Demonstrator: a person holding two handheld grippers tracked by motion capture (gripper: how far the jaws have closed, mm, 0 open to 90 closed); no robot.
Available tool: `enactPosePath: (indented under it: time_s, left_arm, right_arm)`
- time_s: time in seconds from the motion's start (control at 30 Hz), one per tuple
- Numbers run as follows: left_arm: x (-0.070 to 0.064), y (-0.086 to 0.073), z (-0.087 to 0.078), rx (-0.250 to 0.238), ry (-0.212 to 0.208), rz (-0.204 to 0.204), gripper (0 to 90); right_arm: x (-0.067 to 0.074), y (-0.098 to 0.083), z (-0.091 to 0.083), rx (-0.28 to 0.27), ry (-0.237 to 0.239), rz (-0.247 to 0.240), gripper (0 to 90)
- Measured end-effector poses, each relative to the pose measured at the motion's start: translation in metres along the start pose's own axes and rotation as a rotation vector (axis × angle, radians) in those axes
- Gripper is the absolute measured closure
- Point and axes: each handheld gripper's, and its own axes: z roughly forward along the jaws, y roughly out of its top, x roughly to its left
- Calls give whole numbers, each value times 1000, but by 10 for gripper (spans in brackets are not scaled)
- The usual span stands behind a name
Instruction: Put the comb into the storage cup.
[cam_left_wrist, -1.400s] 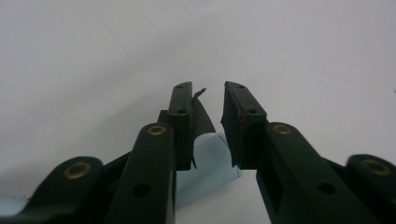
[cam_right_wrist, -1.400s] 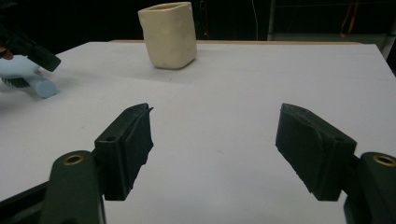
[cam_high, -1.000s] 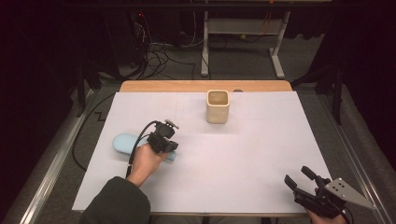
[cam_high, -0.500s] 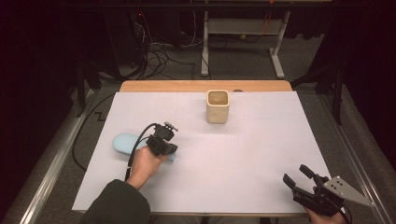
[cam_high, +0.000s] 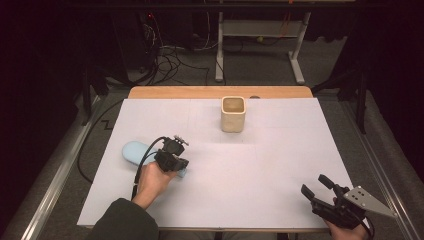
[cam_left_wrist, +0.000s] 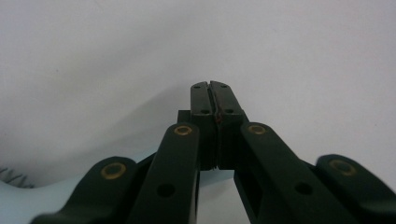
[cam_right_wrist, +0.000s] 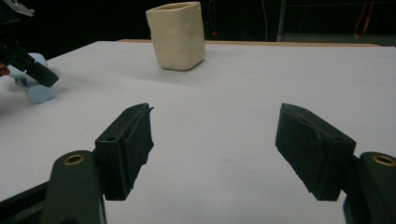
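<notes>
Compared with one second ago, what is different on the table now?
Very little. The left gripper sits over the pale blue object, its jaws shut, as a second ago; what they pinch cannot be made out. The right gripper, open at the table's near right corner, and the cream cup stayed where they were.

Table inventory: counted items

One cream square cup (cam_high: 233, 114), standing upright toward the far edge of the white sheet (cam_high: 260, 165); one pale blue oblong object (cam_high: 134, 151), lying well left of the cup and nearer the person; two black two-jaw grippers, the left gripper (cam_high: 172, 159) at the blue object, the right gripper (cam_high: 316, 189) well right of the cup.
</notes>
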Motion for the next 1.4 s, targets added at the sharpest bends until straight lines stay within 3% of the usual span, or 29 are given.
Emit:
enactPosePath:
  time_s: [0.93, 1.23, 1.4]
  left_arm:
    - [-3, -41, -12, 3, 15, 12, 893]
    - [1, -58, -16, -8, 3, -11, 893]
    - [4, -68, -18, -12, 17, -26, 893]
  right_arm:
    - [1, 0, 1, 6, -3, -4, 280]
    - [1, 0, 2, 3, 2, 0, 277]
    - [1, 1, 2, 1, 4, -2, 277]
